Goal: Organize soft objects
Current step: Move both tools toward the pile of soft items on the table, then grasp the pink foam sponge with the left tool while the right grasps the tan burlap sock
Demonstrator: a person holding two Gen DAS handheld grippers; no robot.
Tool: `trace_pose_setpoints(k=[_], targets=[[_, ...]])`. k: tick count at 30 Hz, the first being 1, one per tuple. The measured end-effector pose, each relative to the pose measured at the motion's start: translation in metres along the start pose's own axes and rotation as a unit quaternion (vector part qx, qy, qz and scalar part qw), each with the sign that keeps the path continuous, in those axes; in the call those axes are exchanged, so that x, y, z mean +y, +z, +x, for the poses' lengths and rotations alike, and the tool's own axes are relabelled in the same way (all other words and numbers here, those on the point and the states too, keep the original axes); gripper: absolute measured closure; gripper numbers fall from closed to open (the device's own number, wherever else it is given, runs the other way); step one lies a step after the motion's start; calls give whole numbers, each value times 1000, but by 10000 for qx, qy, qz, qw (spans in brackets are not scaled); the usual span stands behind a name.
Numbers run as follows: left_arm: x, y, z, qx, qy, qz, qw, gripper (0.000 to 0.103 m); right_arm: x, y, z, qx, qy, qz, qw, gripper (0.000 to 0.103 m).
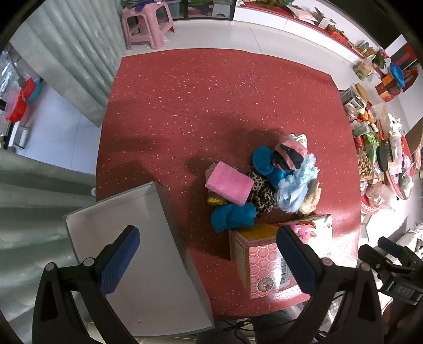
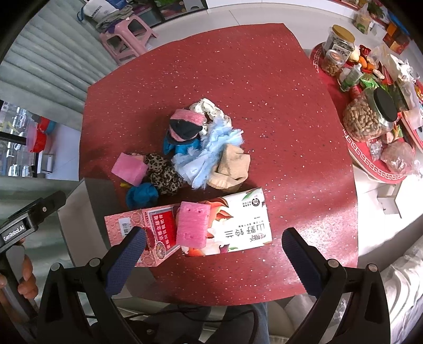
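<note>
A heap of soft things lies mid-table on the red cloth [image 1: 211, 105]: a pink sponge [image 1: 228, 186], blue cloth [image 1: 232, 217], leopard-print fabric [image 1: 261, 193], a pale blue fluffy piece [image 2: 208, 153], a beige cloth [image 2: 232, 169] and a pink-and-black knit [image 2: 185, 124]. Just in front of the heap is an open pink carton [image 2: 232, 230] with a second pink sponge [image 2: 193, 225] resting at its opening. My left gripper [image 1: 208, 262] is open above the carton and a white box [image 1: 137, 251]. Open as well, my right gripper [image 2: 211, 262] hovers near the carton, holding nothing.
To the right, a round table [image 2: 370, 164] is crowded with peanut jars [image 2: 370, 119] and snack packs. A pink stool [image 1: 148, 23] stands beyond the far edge and red basins [image 1: 21, 103] sit on the floor at left. A hand [image 2: 23, 277] holds the left gripper's handle.
</note>
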State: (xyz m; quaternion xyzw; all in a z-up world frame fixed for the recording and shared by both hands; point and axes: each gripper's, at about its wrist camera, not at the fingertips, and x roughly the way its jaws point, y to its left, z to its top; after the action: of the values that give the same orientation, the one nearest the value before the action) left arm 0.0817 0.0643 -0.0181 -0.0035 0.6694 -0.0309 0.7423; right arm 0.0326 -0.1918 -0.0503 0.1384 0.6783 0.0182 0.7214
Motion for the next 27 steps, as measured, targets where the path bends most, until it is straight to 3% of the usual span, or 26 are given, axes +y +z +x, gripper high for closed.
trace_pose_setpoints(k=[27], targets=[[-18, 34, 50, 322, 203, 373, 9986, 0, -32, 25, 42, 408, 78, 329, 9986, 0]])
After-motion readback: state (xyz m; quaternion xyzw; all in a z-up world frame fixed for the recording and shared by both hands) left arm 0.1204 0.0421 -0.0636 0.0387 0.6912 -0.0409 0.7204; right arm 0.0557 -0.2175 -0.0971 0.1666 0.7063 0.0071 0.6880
